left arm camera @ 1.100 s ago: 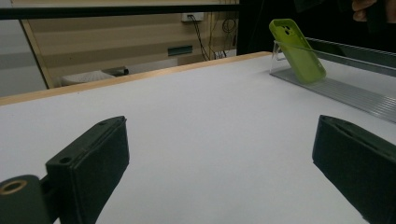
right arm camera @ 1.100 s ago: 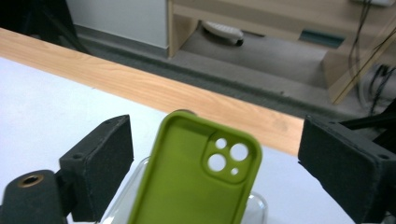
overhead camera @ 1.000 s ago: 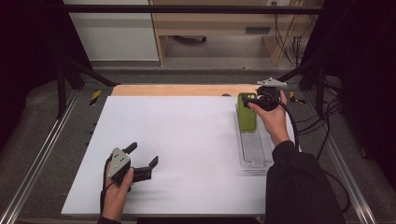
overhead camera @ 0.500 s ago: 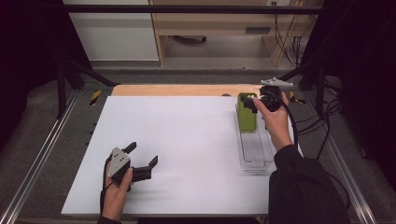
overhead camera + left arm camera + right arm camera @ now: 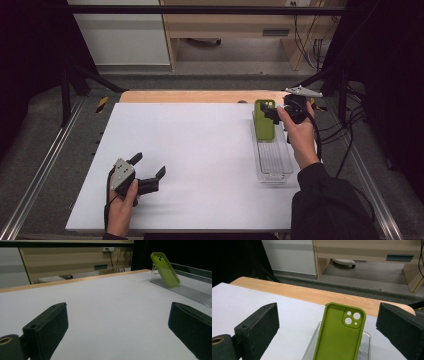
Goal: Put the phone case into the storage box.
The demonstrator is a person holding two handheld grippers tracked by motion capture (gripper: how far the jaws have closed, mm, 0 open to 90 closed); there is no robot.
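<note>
Spreading wide and white under both hands, the counter carried a clear plastic tray along its right side, the tray's long axis running from the person's side toward the far wooden edge. At the tray's far end a green phone case stood tilted, leaning back against the tray's end wall, its hollow inner face and camera cut-outs turned toward the right tongs. From the right gripper view the green phone case rose lengthwise straight ahead and between the two black jaws, which stood well apart with nothing in them, neither jaw touching it. Those right tongs were just beside the case at its upper end, so any grasp looked to be the right hand's to make, probably by closing across the case's short width. The left tongs rested low on the counter near the person's edge, jaws likewise spread and empty, with the green phone case far off toward the upper right, well apart from them.
</note>
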